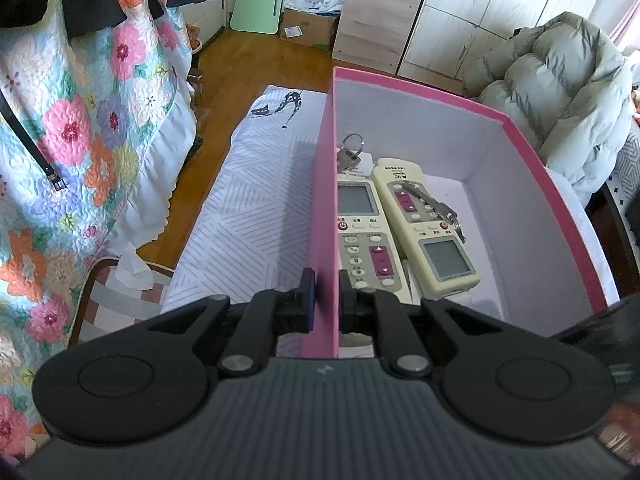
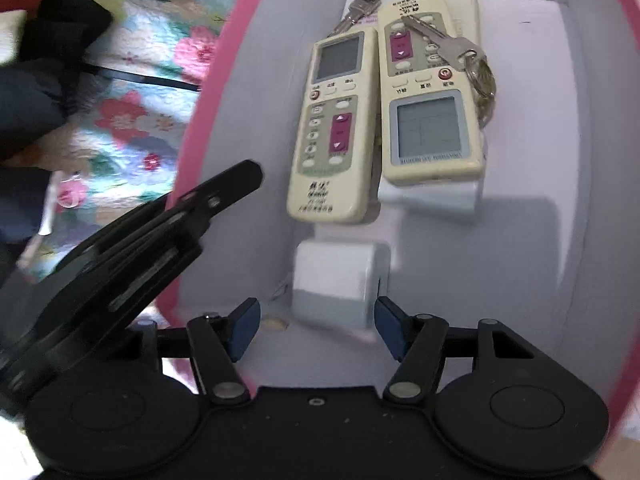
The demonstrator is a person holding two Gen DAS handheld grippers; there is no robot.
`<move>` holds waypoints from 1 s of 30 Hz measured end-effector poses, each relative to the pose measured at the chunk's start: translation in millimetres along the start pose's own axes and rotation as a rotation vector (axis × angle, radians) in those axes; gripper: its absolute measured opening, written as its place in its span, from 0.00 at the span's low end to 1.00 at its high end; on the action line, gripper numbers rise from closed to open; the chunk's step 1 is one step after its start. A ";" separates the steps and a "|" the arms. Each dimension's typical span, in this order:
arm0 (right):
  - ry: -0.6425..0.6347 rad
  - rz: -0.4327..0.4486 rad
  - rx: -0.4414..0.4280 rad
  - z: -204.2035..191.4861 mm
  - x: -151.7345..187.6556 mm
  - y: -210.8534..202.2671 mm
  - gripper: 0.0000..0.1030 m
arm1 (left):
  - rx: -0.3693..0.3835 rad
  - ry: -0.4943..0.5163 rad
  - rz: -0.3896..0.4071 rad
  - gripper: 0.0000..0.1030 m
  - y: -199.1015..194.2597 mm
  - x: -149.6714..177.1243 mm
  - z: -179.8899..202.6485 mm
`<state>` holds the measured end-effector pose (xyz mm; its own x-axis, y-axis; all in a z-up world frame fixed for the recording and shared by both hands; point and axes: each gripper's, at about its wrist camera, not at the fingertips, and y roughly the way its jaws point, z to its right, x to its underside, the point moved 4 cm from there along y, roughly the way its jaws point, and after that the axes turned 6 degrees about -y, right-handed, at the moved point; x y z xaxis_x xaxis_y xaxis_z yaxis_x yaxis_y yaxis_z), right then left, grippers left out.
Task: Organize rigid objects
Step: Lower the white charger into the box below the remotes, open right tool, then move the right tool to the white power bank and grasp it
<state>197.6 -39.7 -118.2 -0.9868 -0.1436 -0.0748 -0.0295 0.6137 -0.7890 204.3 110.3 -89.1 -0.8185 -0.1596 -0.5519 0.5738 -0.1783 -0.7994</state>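
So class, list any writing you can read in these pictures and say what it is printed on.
None reads clearly.
Left remote: printed characters near its bottom, too blurred.
Right remote: small print under its screen and at its top, too blurred.
Cardboard box: label too small.

Matt pink cardboard box (image 1: 324, 208), shiny metal keys (image 2: 444, 46)

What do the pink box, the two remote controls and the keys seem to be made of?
Pink box: probably cardboard, matte; thin flat wall, pale lining inside.
Remote controls: hard plastic, yellowed cream, slight sheen, grey display windows; buttons maybe rubber.
Keys: metal, silvery and reflective, on wire rings.
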 end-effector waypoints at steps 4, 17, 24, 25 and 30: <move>-0.062 0.134 -0.036 -3.0 18.0 -52.9 0.68 | 0.002 -0.004 -0.001 0.08 -0.1 0.9 0.8; -0.073 0.620 0.242 73.5 59.9 -179.8 0.68 | -0.042 0.024 0.000 0.08 -2.0 1.1 6.9; -0.045 0.716 0.541 142.3 31.3 -172.6 0.68 | -0.061 0.037 -0.003 0.08 -1.8 0.2 9.6; -0.064 0.732 0.630 145.1 26.9 -171.7 0.68 | -0.060 0.037 -0.004 0.08 -2.0 -0.1 9.0; -0.014 0.731 0.714 176.9 -12.1 -155.9 0.68 | -0.053 0.036 -0.004 0.08 -1.2 0.0 8.2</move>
<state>242.3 -270.9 -102.2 -0.7229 0.0691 -0.6874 0.6856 -0.0510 -0.7262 203.8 102.6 -86.2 -0.8216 -0.1242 -0.5564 0.5692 -0.1267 -0.8123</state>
